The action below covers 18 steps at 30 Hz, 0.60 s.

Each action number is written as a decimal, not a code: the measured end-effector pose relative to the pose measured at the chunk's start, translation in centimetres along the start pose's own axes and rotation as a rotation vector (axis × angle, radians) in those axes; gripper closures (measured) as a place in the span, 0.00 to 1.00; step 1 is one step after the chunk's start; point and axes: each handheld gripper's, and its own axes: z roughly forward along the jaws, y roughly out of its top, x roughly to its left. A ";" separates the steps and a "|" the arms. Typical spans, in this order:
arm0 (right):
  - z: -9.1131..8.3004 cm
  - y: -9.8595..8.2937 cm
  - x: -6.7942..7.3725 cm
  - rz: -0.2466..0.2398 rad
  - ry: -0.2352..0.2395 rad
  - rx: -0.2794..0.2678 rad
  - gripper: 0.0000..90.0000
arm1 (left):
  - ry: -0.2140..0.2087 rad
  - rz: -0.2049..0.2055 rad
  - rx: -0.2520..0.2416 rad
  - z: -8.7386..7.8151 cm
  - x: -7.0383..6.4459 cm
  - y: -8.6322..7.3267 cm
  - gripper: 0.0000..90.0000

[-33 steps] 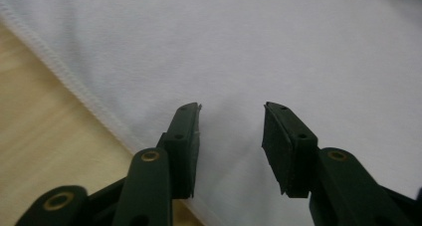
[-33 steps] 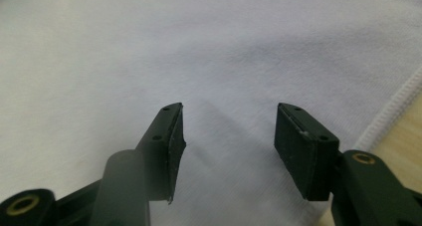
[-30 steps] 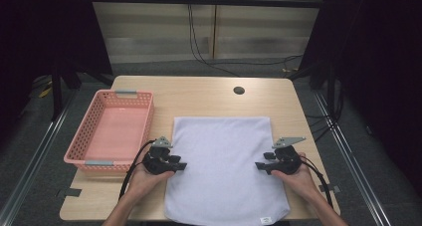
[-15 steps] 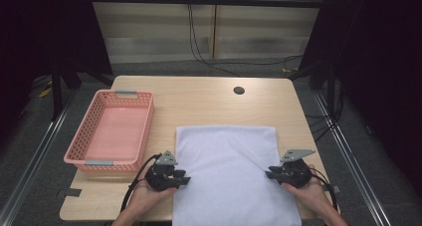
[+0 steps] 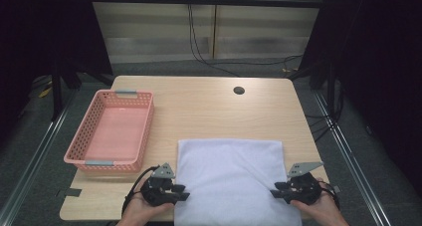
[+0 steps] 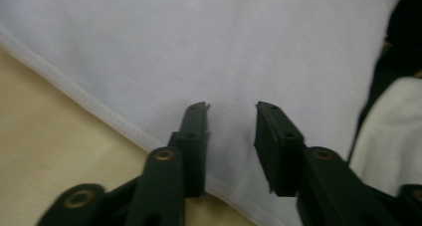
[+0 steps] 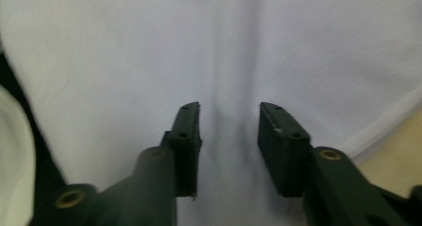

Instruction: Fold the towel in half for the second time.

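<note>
- White cloth flat at tabletop 6 o'clock, hanging over near edge.
- Left claw and right claw at its side hems, jaws parted, gripping nothing.
- Step looks like pre-fold grasp; next: close on both hems.

The white cloth looks like finely ribbed, matt fabric with a stitched hem. The table is pale, smooth wood; the pink basket at the left is perforated plastic
</note>
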 end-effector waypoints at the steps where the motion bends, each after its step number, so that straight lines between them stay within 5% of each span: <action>1: 0.0 0.0 0.0 0.000 0.000 0.000 0.66 | 0.000 0.000 0.000 0.0 0.0 0.0 0.68; 2: -0.4 0.9 -1.3 0.014 -0.029 -0.070 0.66 | 0.029 -0.018 -0.063 -0.1 1.4 1.3 0.67; 3: -0.7 1.5 -2.2 0.028 -0.055 -0.104 0.64 | 0.029 -0.018 -0.063 -0.1 1.4 1.3 0.68; 4: -0.8 2.1 -3.2 0.039 -0.078 -0.124 0.64 | 0.049 -0.019 -0.085 0.3 2.9 2.9 0.68; 5: -0.8 2.1 -3.2 0.039 -0.078 -0.124 0.64 | 0.049 -0.019 -0.085 0.3 2.9 2.9 0.68; 8: -0.5 4.2 -7.2 0.059 -0.161 -0.169 0.58 | 0.048 -0.047 -0.095 1.8 5.7 5.2 0.65; 10: 0.1 5.1 -8.9 0.074 -0.174 -0.193 0.56 | 0.098 -0.064 -0.115 2.5 6.8 5.7 0.64; 13: 1.2 5.7 -10.2 0.092 -0.159 -0.188 0.55 | 0.096 -0.079 -0.132 2.7 7.7 6.2 0.62; 14: 2.6 6.1 -10.9 0.096 -0.169 -0.150 0.53 | 0.126 -0.087 -0.137 3.0 8.4 6.6 0.59; 18: 4.0 6.1 -11.3 0.089 -0.163 -0.115 0.50 | 0.144 -0.121 -0.145 3.3 10.0 6.9 0.53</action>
